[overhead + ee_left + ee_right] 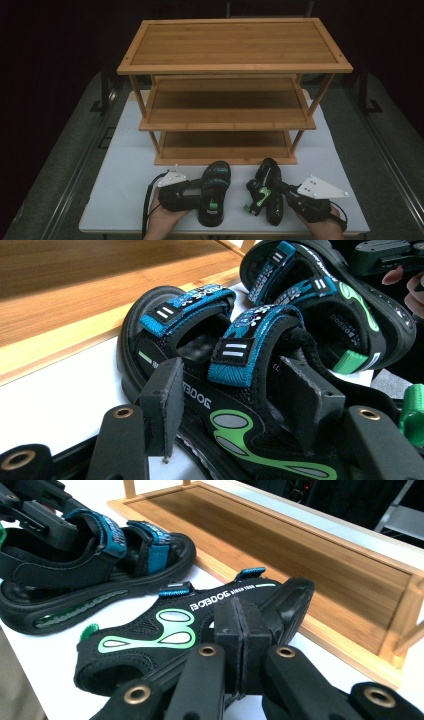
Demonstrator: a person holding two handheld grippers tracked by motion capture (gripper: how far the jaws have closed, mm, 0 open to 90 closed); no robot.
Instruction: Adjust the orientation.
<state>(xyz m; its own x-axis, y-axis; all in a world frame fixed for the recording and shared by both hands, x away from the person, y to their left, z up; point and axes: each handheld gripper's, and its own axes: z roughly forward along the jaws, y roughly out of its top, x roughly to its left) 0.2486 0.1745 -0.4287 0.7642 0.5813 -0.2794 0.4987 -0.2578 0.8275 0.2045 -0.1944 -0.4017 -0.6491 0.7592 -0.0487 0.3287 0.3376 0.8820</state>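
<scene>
A three-tier bamboo shelf rack [234, 70] with raised rims and slim angled legs stands at the far half of a white rectangular table [125, 185]. The table rests on a grey carpeted floor [65, 165], with dark metal stand legs [104, 92] visible at both sides. The background beyond is black and unlit; light falls from above onto the shelves and tabletop.
</scene>
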